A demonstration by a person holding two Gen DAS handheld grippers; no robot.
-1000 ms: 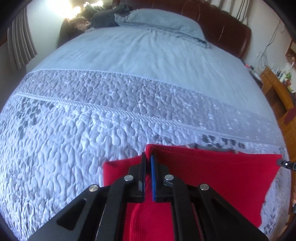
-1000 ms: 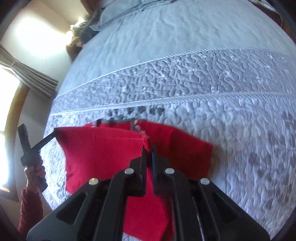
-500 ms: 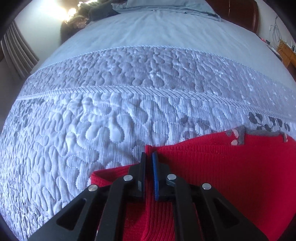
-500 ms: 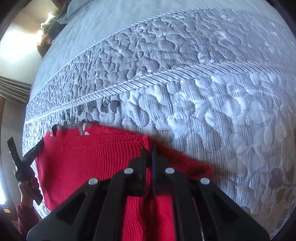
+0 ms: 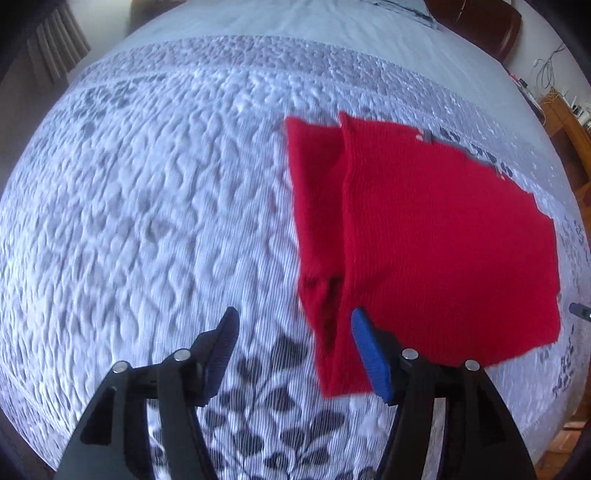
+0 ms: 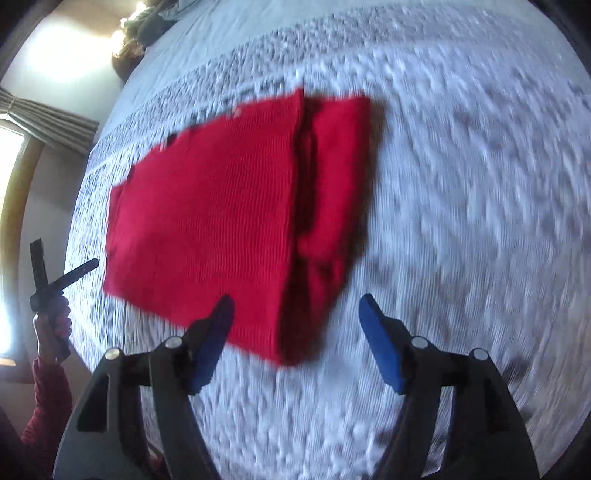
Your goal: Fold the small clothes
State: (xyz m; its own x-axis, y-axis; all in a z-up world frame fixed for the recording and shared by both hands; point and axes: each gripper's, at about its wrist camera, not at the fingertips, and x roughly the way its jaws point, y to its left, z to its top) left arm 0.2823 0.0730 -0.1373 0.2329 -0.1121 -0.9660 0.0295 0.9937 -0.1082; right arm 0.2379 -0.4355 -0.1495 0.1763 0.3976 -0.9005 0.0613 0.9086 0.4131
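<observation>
A red knitted garment (image 5: 436,236) lies folded flat on the quilted bedspread (image 5: 155,206), with a narrower folded strip along one side. My left gripper (image 5: 293,326) hovers over its near edge. The jaws are opening and the pads touch nothing. In the right wrist view the same garment (image 6: 210,206) lies just beyond my right gripper (image 6: 295,308). Its jaws are opening too, above the garment's near corner, and they grip nothing. At the far left of that view a hand in a red sleeve (image 6: 51,325) holds the left gripper (image 6: 66,256) beside the garment.
The pale grey bedspread covers the whole bed. A dark headboard (image 5: 476,18) and a pillow are at the far end. A wooden nightstand (image 5: 569,122) with cables stands to the right. Curtains (image 6: 48,125) and a bright window are on the left.
Both grippers were shut on the garment's folded edge. They have let go, opened wide and drawn back. The garment now lies flat on the bed.
</observation>
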